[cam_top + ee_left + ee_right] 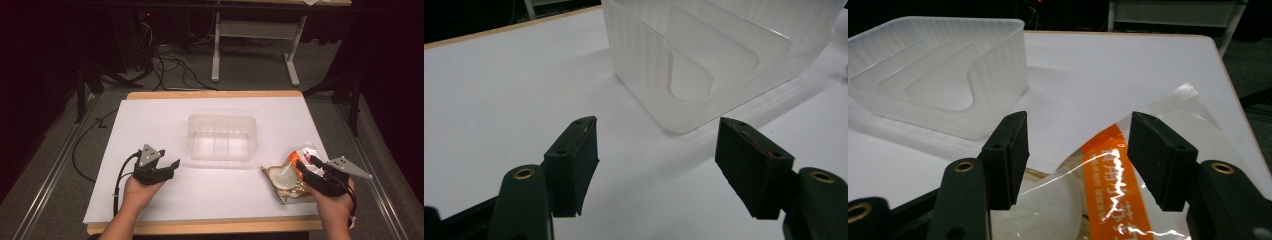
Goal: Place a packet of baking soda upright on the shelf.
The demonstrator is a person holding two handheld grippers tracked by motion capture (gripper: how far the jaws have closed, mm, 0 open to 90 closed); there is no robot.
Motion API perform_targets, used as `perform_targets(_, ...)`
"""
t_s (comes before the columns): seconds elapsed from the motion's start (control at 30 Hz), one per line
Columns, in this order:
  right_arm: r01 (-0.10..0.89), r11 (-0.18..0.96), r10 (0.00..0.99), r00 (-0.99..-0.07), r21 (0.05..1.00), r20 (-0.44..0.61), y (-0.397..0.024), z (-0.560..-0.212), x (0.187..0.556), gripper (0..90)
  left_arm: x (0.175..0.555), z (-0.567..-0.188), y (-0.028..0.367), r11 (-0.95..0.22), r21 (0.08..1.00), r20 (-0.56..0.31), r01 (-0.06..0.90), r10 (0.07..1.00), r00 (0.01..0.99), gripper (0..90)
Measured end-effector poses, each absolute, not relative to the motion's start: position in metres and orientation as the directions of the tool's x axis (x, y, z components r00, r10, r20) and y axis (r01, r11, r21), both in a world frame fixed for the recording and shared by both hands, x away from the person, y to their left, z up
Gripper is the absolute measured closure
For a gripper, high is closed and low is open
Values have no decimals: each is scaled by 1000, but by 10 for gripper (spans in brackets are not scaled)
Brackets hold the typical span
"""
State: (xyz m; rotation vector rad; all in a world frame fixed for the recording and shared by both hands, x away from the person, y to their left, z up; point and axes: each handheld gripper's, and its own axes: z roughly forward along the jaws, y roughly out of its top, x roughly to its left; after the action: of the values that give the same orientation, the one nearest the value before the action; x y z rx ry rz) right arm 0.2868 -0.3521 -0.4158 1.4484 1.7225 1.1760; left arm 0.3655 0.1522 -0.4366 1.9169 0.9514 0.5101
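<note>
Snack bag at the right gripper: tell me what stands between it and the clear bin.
Nothing visible does. The snack bag lies under the open right gripper, and only bare white table separates it from the clear bin.

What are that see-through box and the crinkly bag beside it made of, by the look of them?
The box looks like frosted, translucent plastic: its walls are milky and faintly ribbed, and the table shows dimly through them. The bag seems to be thin clear plastic film with an orange printed band: it wrinkles and throws bright glints.
</note>
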Motion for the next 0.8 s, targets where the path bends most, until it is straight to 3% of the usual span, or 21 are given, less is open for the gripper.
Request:
perform_targets(0.5,455,-76,988,-86,887,128,-397,-420,267,372,366,-437,153,-301,859,-24,414,784,620,345)
perform_targets(0.8,528,-144,981,-35,837,190,-419,-436,270,317,365,-439,150,-323,852,-11,412,776,631,345)
